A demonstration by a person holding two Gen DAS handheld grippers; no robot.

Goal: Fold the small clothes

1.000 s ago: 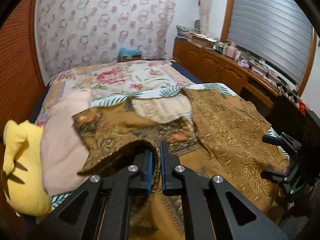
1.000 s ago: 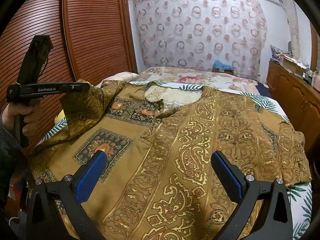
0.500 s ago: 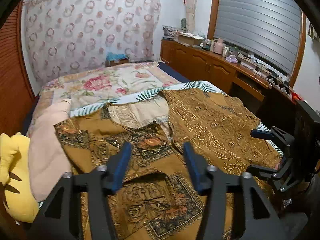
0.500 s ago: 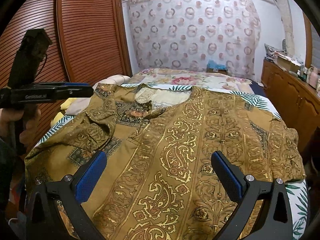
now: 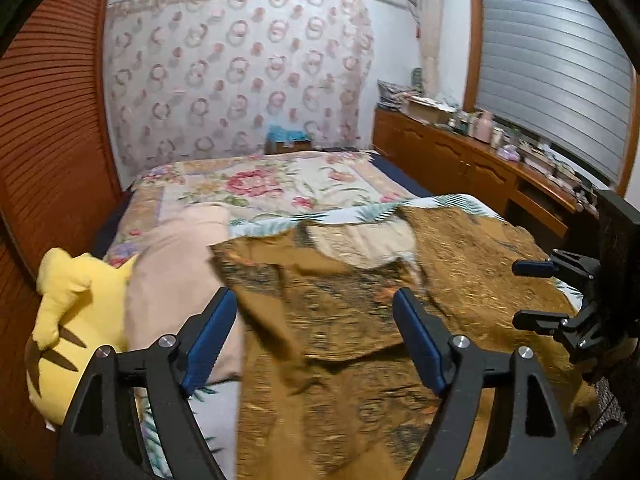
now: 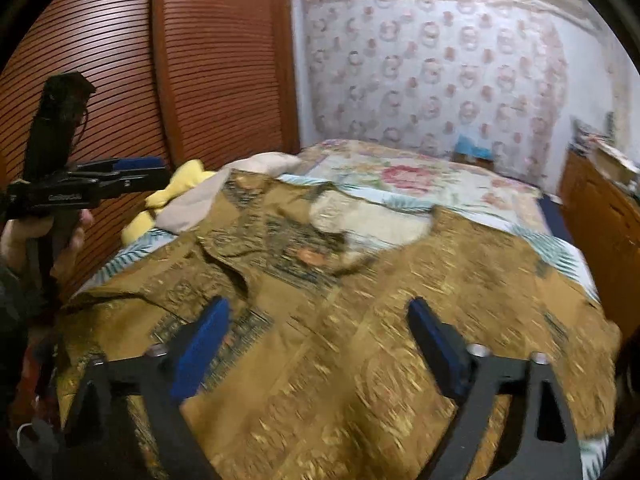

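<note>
Gold-patterned shirt (image 6: 360,320) lies spread across the bed (image 5: 280,184) right ahead of both sets of fingers, its left sleeve folded in over the chest and its pale inner collar lining showing beyond the tips. Your left gripper (image 5: 316,340) hovers above that folded sleeve with its blue-padded fingers (image 5: 208,340) spread wide — nothing between them. Your right gripper (image 6: 316,344) sits over the lower front of the shirt, fingers (image 6: 436,344) likewise spread apart and holding nothing; this view is blurred. Just left of your left fingers, a pink pillow (image 5: 176,272) touches the shirt's edge, with a yellow striped plush toy (image 5: 68,320) beside it. Beyond the shirt lies a floral bedspread (image 6: 408,176) — a wooden sideboard (image 5: 472,164) runs along to the right of your fingers.
</note>
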